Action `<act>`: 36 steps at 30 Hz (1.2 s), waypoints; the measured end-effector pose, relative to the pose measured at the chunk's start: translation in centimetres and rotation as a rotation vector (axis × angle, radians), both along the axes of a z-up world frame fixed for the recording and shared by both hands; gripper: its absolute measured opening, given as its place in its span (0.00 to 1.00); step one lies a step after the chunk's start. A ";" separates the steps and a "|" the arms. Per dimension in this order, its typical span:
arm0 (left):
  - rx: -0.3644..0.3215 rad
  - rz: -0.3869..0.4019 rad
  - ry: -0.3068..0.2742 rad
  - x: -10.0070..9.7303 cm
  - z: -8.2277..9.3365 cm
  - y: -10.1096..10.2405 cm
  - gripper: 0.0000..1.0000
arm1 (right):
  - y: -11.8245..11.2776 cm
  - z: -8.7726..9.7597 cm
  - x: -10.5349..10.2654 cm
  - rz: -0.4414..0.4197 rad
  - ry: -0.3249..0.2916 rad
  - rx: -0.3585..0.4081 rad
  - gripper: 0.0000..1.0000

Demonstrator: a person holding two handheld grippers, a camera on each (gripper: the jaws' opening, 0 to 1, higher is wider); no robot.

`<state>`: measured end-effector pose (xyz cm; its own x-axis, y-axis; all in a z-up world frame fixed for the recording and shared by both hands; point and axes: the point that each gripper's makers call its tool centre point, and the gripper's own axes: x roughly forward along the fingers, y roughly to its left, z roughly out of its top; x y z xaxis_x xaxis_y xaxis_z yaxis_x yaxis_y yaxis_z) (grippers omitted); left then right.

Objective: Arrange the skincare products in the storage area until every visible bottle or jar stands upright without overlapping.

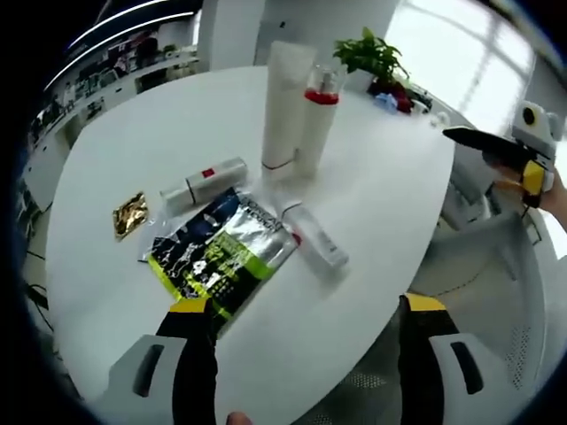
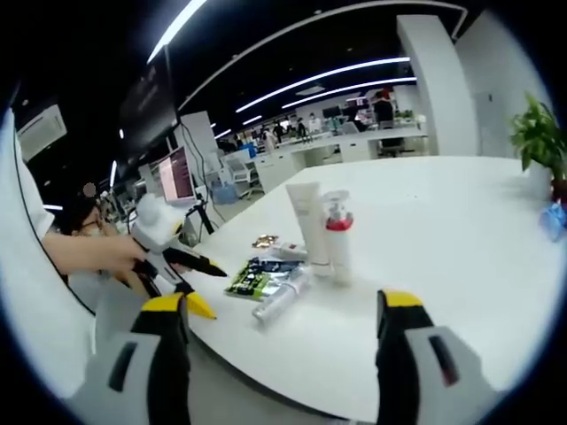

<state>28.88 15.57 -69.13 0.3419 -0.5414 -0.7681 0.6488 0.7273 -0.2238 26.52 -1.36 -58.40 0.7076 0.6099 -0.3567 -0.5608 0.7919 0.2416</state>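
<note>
Left tool (image 1: 306, 332): jaws spread wide, nothing between them, held over the near edge of the round white counter (image 1: 390, 204). Just beyond its left jaw lies a green and silver foil packet (image 1: 221, 252), flat, long axis running from the near edge toward the counter's middle. Beside the packet's right edge lies a small clear tube (image 1: 316, 235) on its side, long axis angled toward the near right edge. At the packet's far end lies a white bottle with a red band (image 1: 205, 183), also on its side, long axis crosswise to the packet. A small gold wrapper (image 1: 129, 213) lies toward the left edge, apart from the bottle. Near the counter's middle stand two upright items side by side: a tall white tube (image 1: 285, 106) and a pump bottle with a red collar (image 1: 317, 124), apparently touching. A potted green plant (image 1: 372, 57) sits at the far edge.

Right tool (image 2: 282, 332): jaws spread wide, empty, held just off the counter's edge, facing the same group. In the right gripper view the upright tube and pump bottle stand behind the lying items. In the left gripper view the right tool appears off the counter's right edge, held by a hand (image 1: 556, 195).
</note>
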 end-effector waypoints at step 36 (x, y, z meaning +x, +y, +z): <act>0.072 0.002 0.092 2.5 -3.3 -4.8 0.55 | -1.6 -1.8 1.7 -0.022 0.048 0.022 0.87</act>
